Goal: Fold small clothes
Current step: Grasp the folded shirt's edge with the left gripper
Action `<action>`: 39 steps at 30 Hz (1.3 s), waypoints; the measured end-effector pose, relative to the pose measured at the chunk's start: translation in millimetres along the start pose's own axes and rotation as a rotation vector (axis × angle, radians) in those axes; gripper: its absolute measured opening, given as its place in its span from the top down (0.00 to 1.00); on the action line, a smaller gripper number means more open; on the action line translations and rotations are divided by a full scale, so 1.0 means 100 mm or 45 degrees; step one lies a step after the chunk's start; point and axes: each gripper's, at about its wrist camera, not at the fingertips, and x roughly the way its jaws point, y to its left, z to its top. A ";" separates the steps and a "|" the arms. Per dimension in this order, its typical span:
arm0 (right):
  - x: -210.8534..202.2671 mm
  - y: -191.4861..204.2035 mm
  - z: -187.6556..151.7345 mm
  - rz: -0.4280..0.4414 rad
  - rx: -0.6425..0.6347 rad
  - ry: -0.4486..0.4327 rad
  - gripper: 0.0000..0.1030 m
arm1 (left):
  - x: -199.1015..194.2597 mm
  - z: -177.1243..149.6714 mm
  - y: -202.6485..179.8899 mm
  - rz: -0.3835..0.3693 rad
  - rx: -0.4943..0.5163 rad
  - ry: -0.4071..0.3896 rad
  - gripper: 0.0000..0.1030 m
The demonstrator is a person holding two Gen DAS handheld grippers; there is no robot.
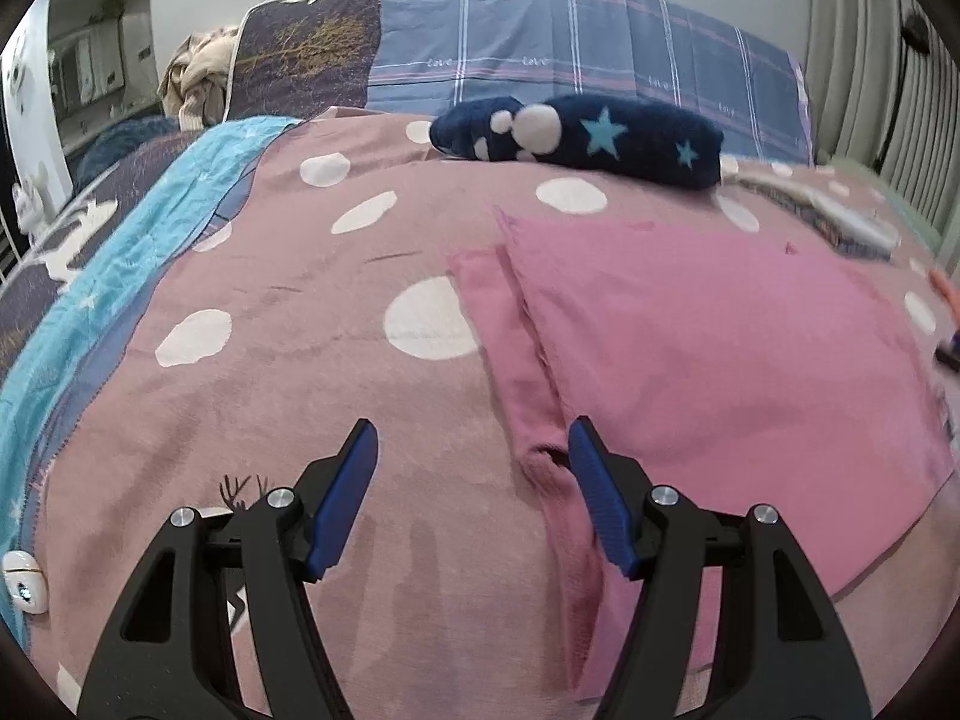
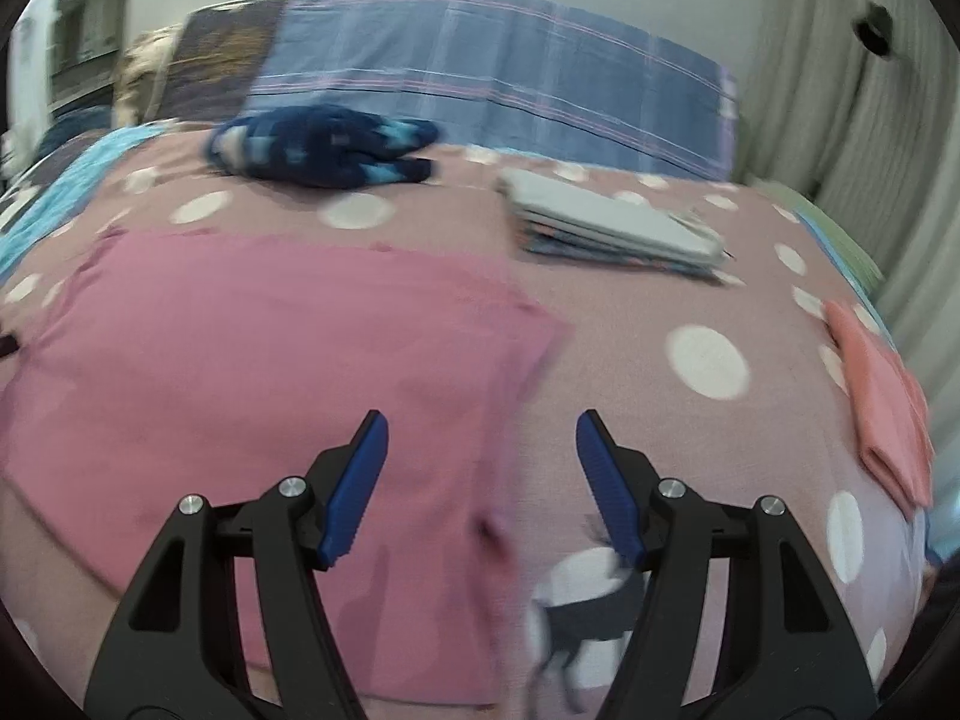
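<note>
A: Where is the pink garment lying?

B: It lies flat on the bed, on the dusty-pink duvet cover with white dots. In the left wrist view it has a folded strip along its left side, and the near corner is a little crumpled.

A: And the left hand-held gripper?

B: Its two blue fingers are spread apart and hold nothing. The right finger is over the left edge of the garment, beside the crumpled corner; the left finger is over the bare duvet cover. Whether a finger touches the cloth, one cannot tell.

A: The right hand-held gripper?

B: Also spread wide, with nothing between the fingers. The right edge of the garment passes between them. This view is blurred.

A: What lies around it?

B: Behind the garment, near the pillows, there is a dark blue fleece item with stars and white spots. On the right is a stack of folded grey clothes, and near the right edge of the bed a folded salmon-coloured cloth. A plaid blue pillow stands at the head of the bed, and a turquoise sheet shows on the left side.
</note>
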 end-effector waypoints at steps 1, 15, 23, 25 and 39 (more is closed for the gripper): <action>-0.02 0.21 0.00 0.074 -0.064 0.001 0.36 | 0.00 0.03 0.06 -0.028 -0.027 0.003 0.35; -0.36 2.50 -0.15 0.580 -0.740 -0.062 0.37 | 0.69 0.45 0.40 -0.553 -0.250 0.191 0.35; -0.07 2.77 -0.09 0.552 -0.663 0.071 0.38 | 1.01 0.57 0.34 -0.693 -0.290 0.222 0.36; -0.06 2.82 -0.08 0.536 -0.651 0.070 0.39 | 1.06 0.62 0.34 -0.707 -0.314 0.223 0.36; -0.15 2.83 -0.11 0.583 -0.659 0.029 0.49 | 1.21 0.67 0.54 -0.691 -0.474 0.183 0.88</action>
